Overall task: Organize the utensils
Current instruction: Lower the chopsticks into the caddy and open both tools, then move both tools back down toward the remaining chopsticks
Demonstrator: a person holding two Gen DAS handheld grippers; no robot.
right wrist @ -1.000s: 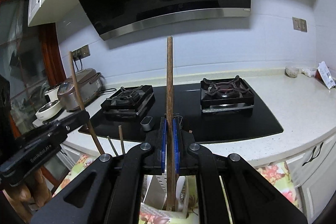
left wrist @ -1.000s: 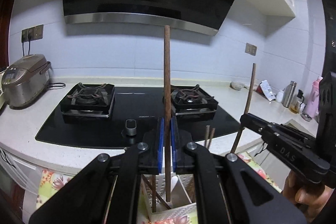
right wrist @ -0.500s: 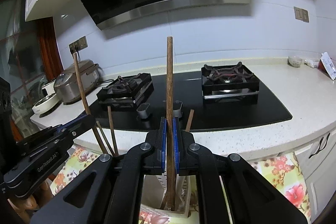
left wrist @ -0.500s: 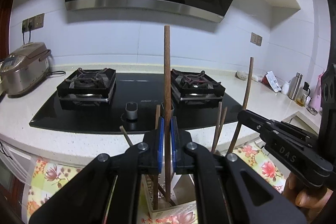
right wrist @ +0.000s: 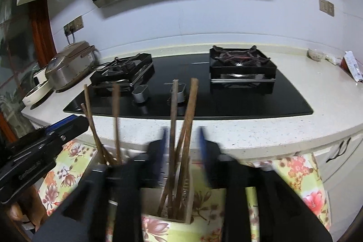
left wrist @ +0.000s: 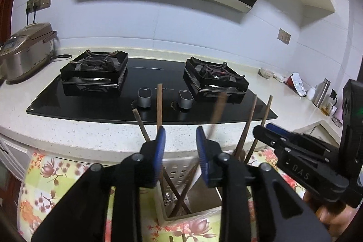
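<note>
A white perforated utensil holder stands on a floral cloth, with several brown wooden chopsticks leaning in it. My left gripper is open just above the holder, with nothing between its blue pads. One blurred chopstick tilts by the right pad. In the right wrist view the holder shows below my right gripper, which is open with chopsticks standing loose between its fingers. Each gripper shows at the edge of the other's view.
A black two-burner gas hob sits on the white speckled counter behind the holder. A rice cooker is at the far left. Bottles and packets stand at the far right. A range hood hangs overhead.
Both grippers have opened and let go of their chopsticks, which dropped into the holder. Both cameras now sit lower and tilt further down at it.
</note>
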